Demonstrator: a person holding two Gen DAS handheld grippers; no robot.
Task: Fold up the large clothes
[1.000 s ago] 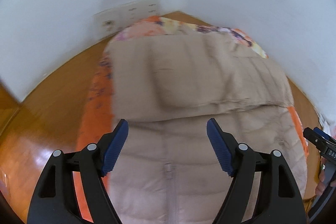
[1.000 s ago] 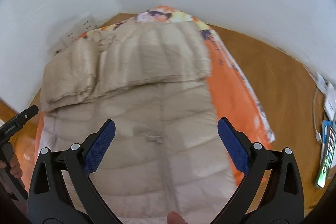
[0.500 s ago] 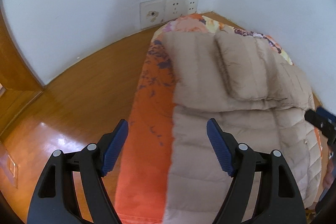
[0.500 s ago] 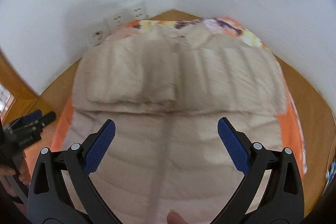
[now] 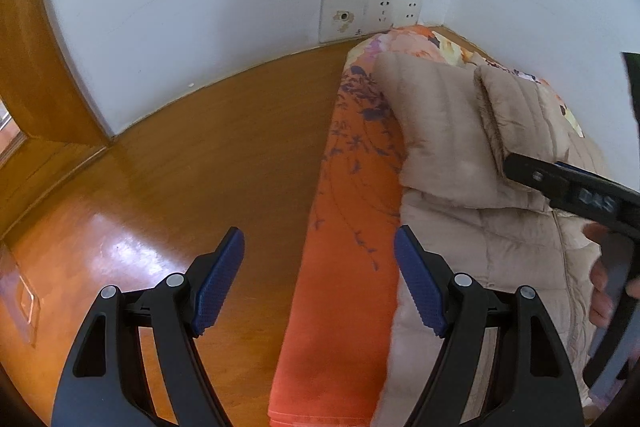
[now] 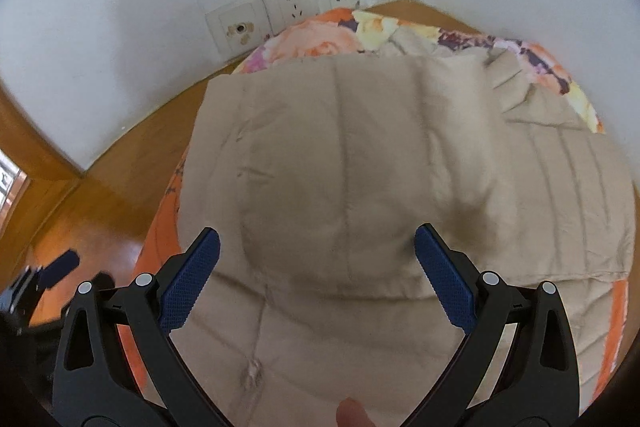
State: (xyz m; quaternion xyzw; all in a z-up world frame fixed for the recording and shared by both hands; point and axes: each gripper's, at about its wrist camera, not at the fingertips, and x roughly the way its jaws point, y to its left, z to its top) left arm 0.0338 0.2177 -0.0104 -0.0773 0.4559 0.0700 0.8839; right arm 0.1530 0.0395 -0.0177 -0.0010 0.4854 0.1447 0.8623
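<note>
A beige quilted down jacket (image 6: 360,167) lies on an orange floral mat (image 5: 344,227) on the floor, its sleeves folded across its upper part. My right gripper (image 6: 316,275) is open and empty, hovering just above the folded sleeve edge. My left gripper (image 5: 320,283) is open and empty, over the mat's left edge beside the jacket (image 5: 460,147). The right gripper's black body (image 5: 576,195) shows at the right of the left wrist view. The left gripper (image 6: 44,275) shows blurred at the lower left of the right wrist view.
Polished wooden floor (image 5: 180,187) lies left of the mat. White walls meet in a corner behind it, with wall sockets (image 6: 288,7) low down. A wooden door frame (image 5: 36,67) stands at the far left.
Both grippers have swung left and moved lower. The left gripper went from over the jacket to the mat's left edge. The right gripper came closer to the folded sleeves. Both stayed open.
</note>
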